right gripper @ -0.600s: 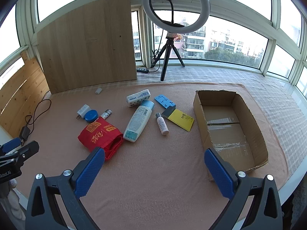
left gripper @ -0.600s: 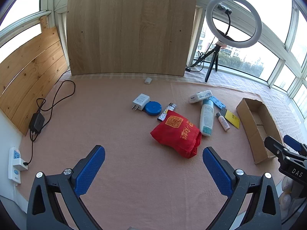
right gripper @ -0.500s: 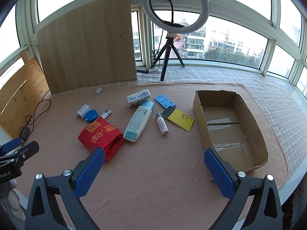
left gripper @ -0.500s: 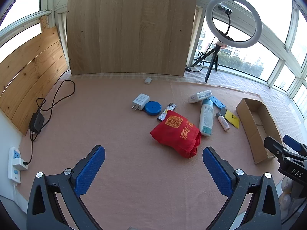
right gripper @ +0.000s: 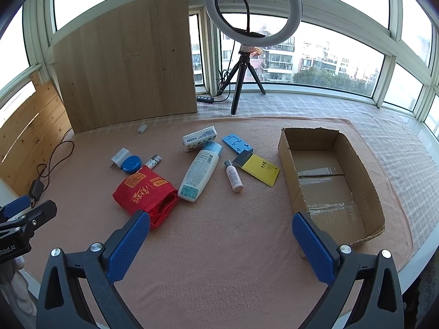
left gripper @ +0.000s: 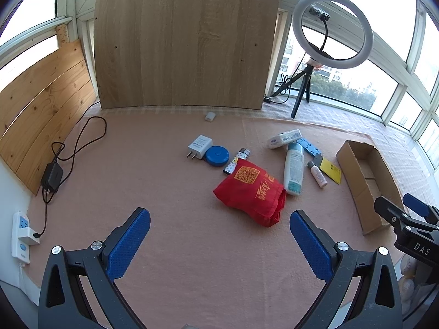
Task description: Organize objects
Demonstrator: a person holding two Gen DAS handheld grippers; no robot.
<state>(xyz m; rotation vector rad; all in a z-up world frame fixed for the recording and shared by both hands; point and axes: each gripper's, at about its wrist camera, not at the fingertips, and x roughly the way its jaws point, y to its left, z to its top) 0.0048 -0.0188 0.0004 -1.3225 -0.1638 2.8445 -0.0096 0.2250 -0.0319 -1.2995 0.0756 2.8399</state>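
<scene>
Cardboard box lies open-topped near the pink mat's right edge, with the red bag, white bottle and yellow card mid-mat. Left gripper and right gripper hover wide apart, holding nothing. Only the left view shows the wall power strip.

Red bag with gold print, white bottle capped pale blue, yellow card, blue round tin, plain brown cardboard box, pink cloth
</scene>
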